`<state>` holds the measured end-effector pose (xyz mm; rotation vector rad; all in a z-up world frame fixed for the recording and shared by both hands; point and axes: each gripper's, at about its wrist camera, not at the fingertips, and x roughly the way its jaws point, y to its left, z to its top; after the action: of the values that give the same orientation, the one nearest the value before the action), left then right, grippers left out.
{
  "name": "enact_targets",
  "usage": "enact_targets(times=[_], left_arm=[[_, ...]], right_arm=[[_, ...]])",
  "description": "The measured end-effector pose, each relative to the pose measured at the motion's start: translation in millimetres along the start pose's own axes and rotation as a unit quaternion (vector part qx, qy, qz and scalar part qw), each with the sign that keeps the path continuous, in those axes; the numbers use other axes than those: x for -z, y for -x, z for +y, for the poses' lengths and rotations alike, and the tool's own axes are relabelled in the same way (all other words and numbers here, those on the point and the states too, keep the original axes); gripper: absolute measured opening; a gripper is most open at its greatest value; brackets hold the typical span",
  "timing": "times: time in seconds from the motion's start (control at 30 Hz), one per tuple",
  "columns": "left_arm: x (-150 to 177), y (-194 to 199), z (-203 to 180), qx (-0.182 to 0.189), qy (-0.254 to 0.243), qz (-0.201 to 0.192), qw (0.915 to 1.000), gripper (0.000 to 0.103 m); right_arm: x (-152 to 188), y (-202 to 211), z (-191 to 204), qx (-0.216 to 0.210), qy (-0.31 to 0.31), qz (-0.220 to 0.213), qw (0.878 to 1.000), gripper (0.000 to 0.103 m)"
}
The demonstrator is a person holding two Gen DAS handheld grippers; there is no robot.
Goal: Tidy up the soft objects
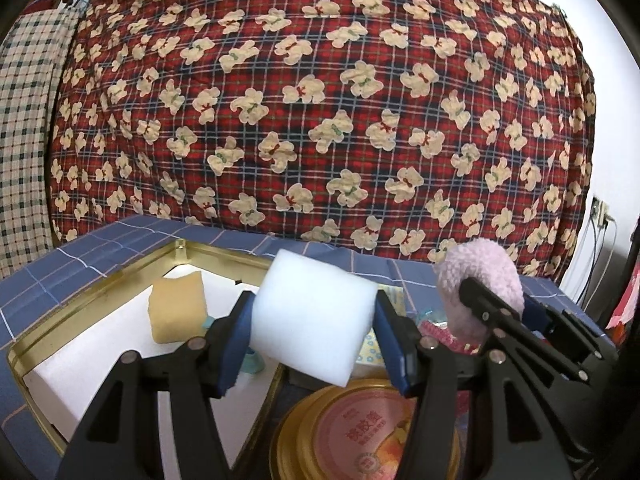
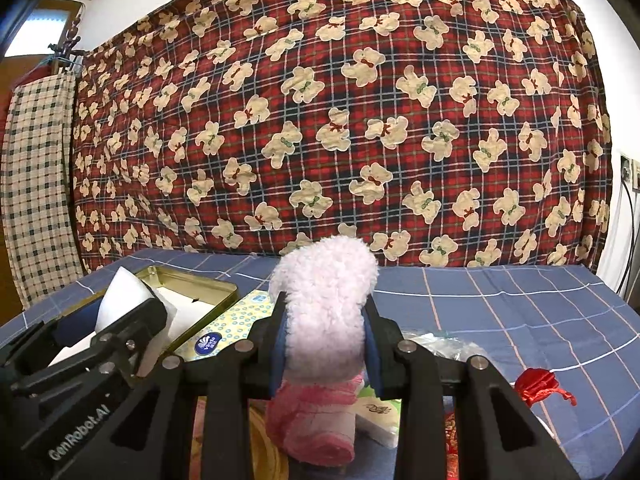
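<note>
Above the gold tin (image 1: 100, 288) on the desk (image 2: 500, 304), the left hand-held gripper (image 1: 314, 340) is squeezing a white foam block (image 1: 314, 316). Beside it, the right hand-held gripper (image 2: 325, 344) is gripping a fluffy pink sock (image 2: 326, 312), off the desk.

The left view is taken from just behind the left gripper (image 1: 314, 330), looking forward along its fingers and slightly downward, toward a hung quilt (image 1: 320, 100). A foam block (image 1: 314, 316) is seen very near, with a tin (image 1: 120, 280) just beyond and to the left. The right gripper (image 1: 480, 300) is caught at the right edge.

The right view is set likewise behind the right gripper (image 2: 325, 336), a plush (image 2: 326, 312) filling its near centre. The left gripper (image 2: 116, 320) is seen at its left. The quilt (image 2: 340, 120), the blue cloth (image 2: 520, 312), the tin (image 2: 224, 292) and the block (image 2: 120, 292) are shared by both views.
</note>
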<state>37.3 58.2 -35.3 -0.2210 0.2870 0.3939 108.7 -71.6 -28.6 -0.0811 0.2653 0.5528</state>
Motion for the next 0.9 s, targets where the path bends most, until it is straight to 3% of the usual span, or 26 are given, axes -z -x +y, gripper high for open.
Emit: enact_targets(times=[0.47,0.9], left_arm=[[-1.4,9.4,15.4,0.026,0.010,0.000,0.9996,0.058],[-23.7,34.9,49.1,0.033,0.011,-0.004,0.9994,0.058]], right_arm=[[-8.6,5.2,13.0,-0.025,-0.005,-0.008,1.000,0.036],[-29.3,7.9,54.2,-0.071,0.006,-0.011,0.997,0.036]])
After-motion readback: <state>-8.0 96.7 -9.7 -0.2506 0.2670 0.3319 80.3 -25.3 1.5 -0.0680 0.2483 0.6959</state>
